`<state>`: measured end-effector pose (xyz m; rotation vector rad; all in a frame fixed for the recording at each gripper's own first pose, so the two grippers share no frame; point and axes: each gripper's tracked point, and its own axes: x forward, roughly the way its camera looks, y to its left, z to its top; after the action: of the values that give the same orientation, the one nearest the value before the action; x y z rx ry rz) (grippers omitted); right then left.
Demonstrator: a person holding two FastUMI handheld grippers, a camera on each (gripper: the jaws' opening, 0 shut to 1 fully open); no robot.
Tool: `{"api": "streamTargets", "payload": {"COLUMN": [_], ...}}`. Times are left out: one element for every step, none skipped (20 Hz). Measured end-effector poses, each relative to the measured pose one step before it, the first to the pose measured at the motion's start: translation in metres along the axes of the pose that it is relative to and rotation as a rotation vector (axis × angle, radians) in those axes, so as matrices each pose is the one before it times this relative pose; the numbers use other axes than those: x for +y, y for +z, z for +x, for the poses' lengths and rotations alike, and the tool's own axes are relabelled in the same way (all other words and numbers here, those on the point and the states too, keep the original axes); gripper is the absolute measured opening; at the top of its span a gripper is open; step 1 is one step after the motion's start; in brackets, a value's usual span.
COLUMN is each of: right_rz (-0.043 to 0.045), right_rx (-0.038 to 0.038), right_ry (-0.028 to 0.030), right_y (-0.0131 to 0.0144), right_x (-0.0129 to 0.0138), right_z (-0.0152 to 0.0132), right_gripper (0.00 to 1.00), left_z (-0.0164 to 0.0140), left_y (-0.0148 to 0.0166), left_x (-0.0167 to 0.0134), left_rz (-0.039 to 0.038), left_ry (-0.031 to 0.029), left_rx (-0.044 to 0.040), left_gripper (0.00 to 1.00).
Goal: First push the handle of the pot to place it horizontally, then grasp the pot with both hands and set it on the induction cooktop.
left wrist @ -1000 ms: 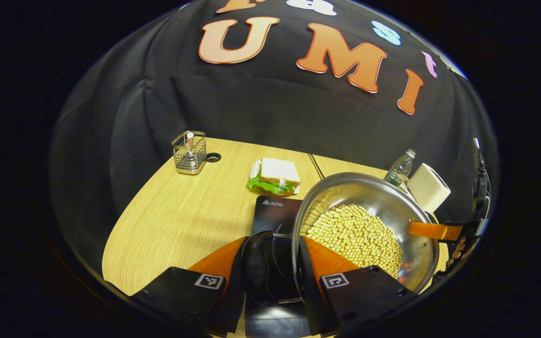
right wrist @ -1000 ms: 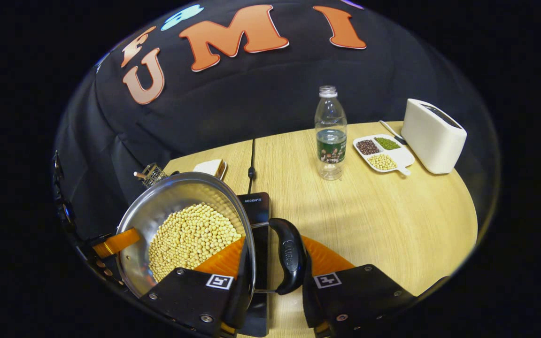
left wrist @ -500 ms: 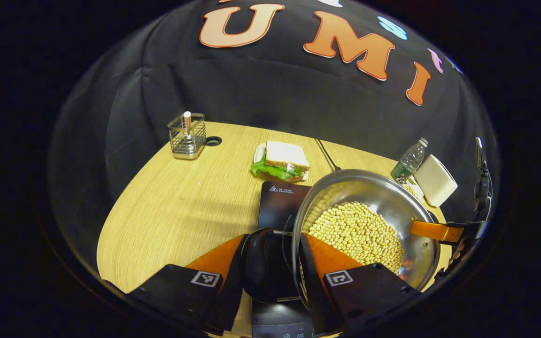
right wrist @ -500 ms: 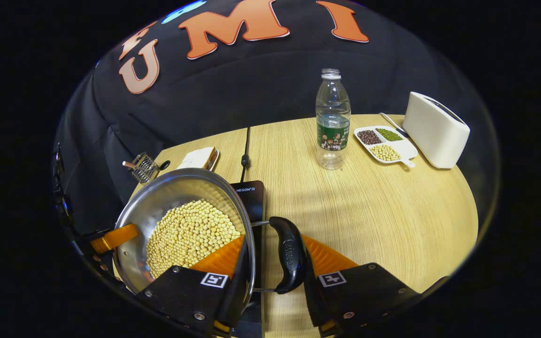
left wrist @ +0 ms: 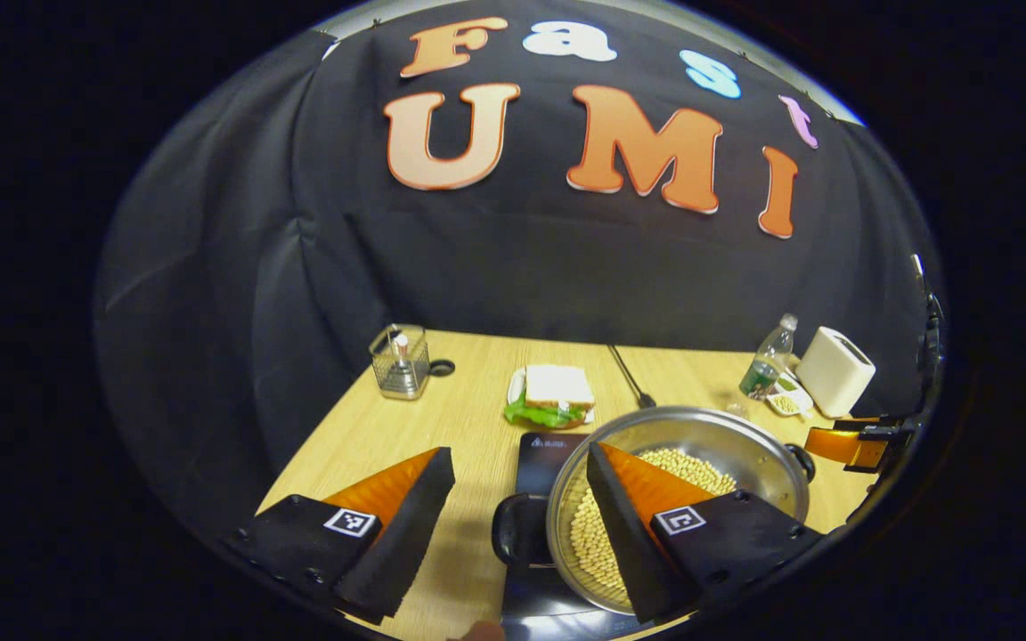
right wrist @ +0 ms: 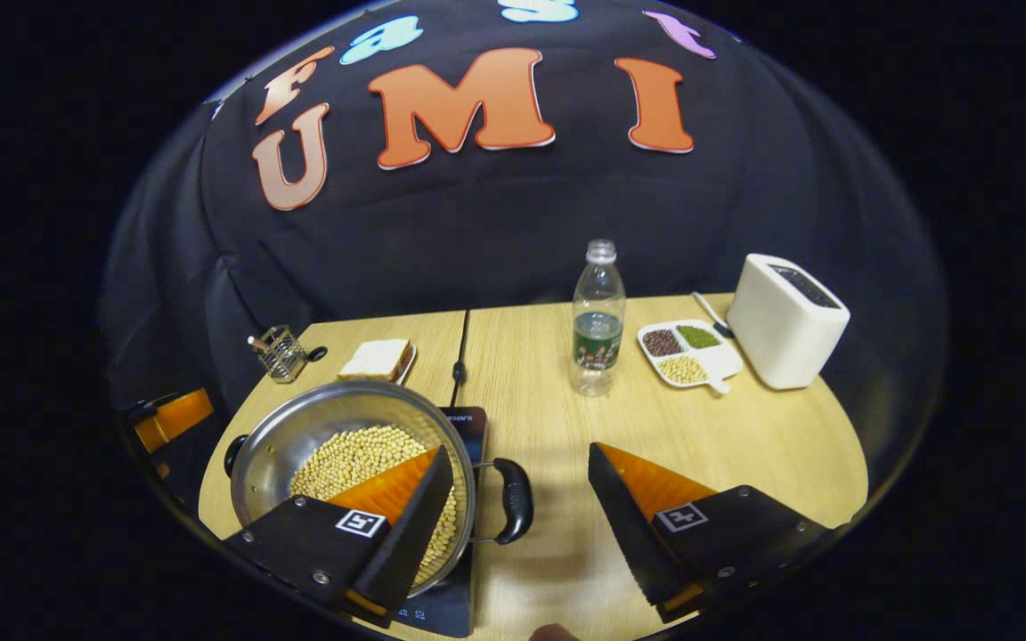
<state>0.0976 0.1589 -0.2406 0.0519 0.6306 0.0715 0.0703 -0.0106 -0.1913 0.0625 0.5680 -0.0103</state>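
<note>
A light wood-grain tabletop, split by a dark seam running from its far edge, stands against a draped black cloth wall that curves around its far and left edges, under soft overhead light.

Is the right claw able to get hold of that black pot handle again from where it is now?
Probably yes. The right claw is open, and the pot's black handle lies in the gap between its fingers with nothing in between.
</note>
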Motion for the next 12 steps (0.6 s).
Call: {"api": "streamTargets", "payload": {"right_rz": [0.00043, 0.00063, -0.00186, -0.00556, -0.00694, -0.00690, -0.00661, -0.01017, -0.00983, -0.00850, 0.00125, 0.00903], "right_rx": [-0.02620, -0.03356, -0.03649, -0.03848, -0.03960, -0.03897, -0.04001, -0.04117, -0.03908, -0.03213, -0.02600, -0.01871], "right_ry": [0.00206, -0.00030, -0.00137, -0.00322, -0.00518, -0.00554, -0.00752, -0.00643, -0.00056, 0.00334, 0.00499, 0.00614], "right_y": [0.01062, 0.01345, 0.01538, 0.01559, 0.01443, 0.01563, 0.01747, 0.01764, 0.01411, 0.01290, 0.01109, 0.00966], "right_x": [-0.00197, -0.00250, -0.00413, -0.00386, -0.00544, -0.00561, -0.00560, -0.00512, -0.00906, -0.00645, -0.00607, -0.00330], "right_z": [-0.01265, -0.01142, -0.01552, -0.01318, -0.01483, -0.01430, -0.01446, -0.01332, -0.01516, -0.01240, -0.01093, -0.00998], "right_gripper": [0.95, 0.95, 0.95, 0.95, 0.95, 0.94, 0.94, 0.94, 0.94, 0.94, 0.94, 0.95], "left_z": [-0.01211, -0.01341, -0.01214, -0.01295, -0.01213, -0.00946, -0.00587, -0.00738, -0.00681, -0.00966, -0.00882, -0.00496], "left_y": [0.01870, 0.02013, 0.02324, 0.02408, 0.02385, 0.02196, 0.02067, 0.02023, 0.01516, 0.01289, 0.01605, 0.01534], "left_x": [-0.00155, -0.00322, -0.00090, -0.00113, 0.00134, 0.00502, 0.00376, 0.00397, 0.00249, 0.00351, 0.00764, 0.00554], "left_rz": [0.00677, 0.01078, 0.01263, 0.00726, -0.00361, -0.00369, -0.01553, -0.02329, -0.02623, -0.02261, -0.02000, -0.01115], "left_ry": [0.00401, 0.00241, 0.00575, 0.00475, 0.01005, 0.01163, 0.01286, 0.00754, 0.00244, 0.00979, 0.02437, 0.01591], "left_rx": [-0.04367, -0.05291, -0.05826, -0.05752, -0.05392, -0.05010, -0.04438, -0.04063, -0.02974, -0.02746, -0.03800, -0.03084], "left_gripper": [0.99, 0.99, 0.98, 0.98, 0.98, 0.98, 0.98, 0.99, 1.00, 0.99, 0.96, 0.99]}}
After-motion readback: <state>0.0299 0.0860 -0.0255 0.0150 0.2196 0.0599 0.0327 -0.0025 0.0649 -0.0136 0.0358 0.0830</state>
